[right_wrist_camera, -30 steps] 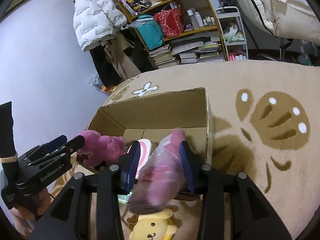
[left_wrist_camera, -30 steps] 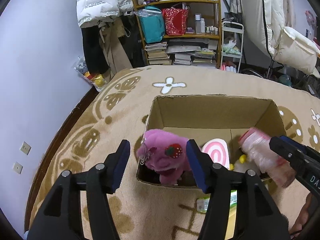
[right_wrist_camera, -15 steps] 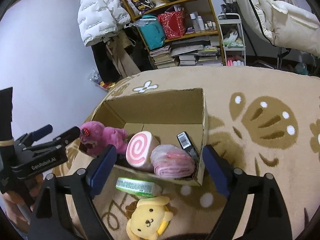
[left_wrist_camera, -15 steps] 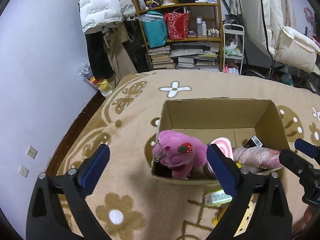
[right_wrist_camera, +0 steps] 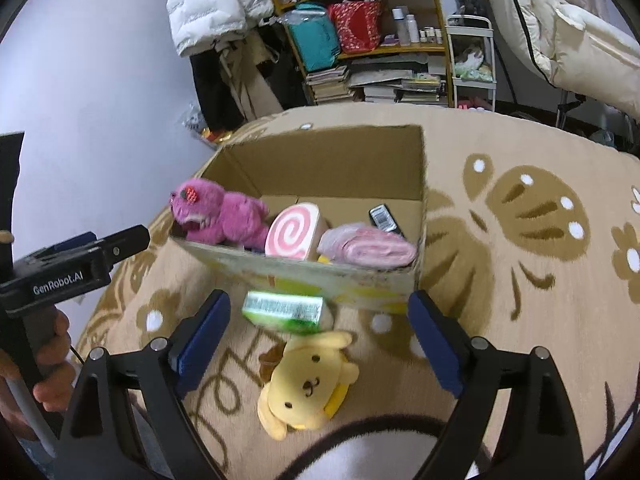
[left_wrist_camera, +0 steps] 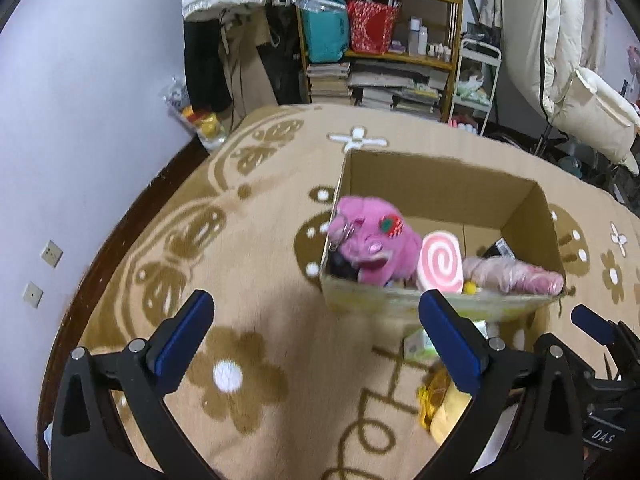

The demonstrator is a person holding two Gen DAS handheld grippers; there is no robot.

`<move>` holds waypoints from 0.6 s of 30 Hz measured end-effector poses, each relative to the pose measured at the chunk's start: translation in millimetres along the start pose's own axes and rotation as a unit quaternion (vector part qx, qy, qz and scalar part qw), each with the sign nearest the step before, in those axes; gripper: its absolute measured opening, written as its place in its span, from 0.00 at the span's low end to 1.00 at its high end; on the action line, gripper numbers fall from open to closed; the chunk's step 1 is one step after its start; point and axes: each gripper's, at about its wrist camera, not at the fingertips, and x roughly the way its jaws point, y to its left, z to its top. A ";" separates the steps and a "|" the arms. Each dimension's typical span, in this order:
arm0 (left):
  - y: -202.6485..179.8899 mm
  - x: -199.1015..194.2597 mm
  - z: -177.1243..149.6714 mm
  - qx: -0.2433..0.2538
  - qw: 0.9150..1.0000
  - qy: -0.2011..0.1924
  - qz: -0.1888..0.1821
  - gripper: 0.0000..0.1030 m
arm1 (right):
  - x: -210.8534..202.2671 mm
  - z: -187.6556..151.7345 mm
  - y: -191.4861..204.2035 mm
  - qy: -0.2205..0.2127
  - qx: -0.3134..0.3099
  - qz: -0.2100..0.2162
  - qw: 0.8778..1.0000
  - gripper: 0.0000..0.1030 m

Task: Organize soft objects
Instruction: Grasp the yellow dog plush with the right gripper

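Right wrist view: both the right gripper [right_wrist_camera: 318,338] and left gripper [left_wrist_camera: 316,344] spread wide, empty, before the cardboard box [right_wrist_camera: 320,276].

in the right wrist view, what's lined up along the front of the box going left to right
pink plush bear → pink swirl roll cushion → bagged pink bundle, all inside the cardboard box

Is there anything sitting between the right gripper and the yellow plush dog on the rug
Nothing visible does. The right gripper is open, and the yellow plush dog lies on the rug right below its fingers. The green packet lies just past the dog, in front of the cardboard box, not in the path.
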 end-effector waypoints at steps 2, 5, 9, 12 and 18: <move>3.0 1.2 -3.7 -0.004 1.000 0.009 -0.003 0.99 | 2.3 -4.4 4.1 0.007 -0.004 -0.002 1.000 0.92; 4.4 2.9 -8.3 -0.010 1.000 0.020 -0.009 0.99 | 7.9 -11.7 7.4 0.018 -0.006 -0.002 1.000 0.92; 0.4 6.4 -11.1 -0.006 0.999 0.029 -0.016 0.99 | 21.4 -21.5 9.3 0.035 -0.013 -0.008 0.999 0.92; -8.0 14.8 -14.8 0.008 0.998 0.051 -0.028 0.99 | 32.1 -27.2 7.4 0.051 -0.012 -0.012 0.999 0.92; -25.4 30.2 -20.9 0.027 0.996 0.075 -0.041 0.99 | 54.0 -36.6 3.2 0.089 -0.008 -0.012 0.996 0.92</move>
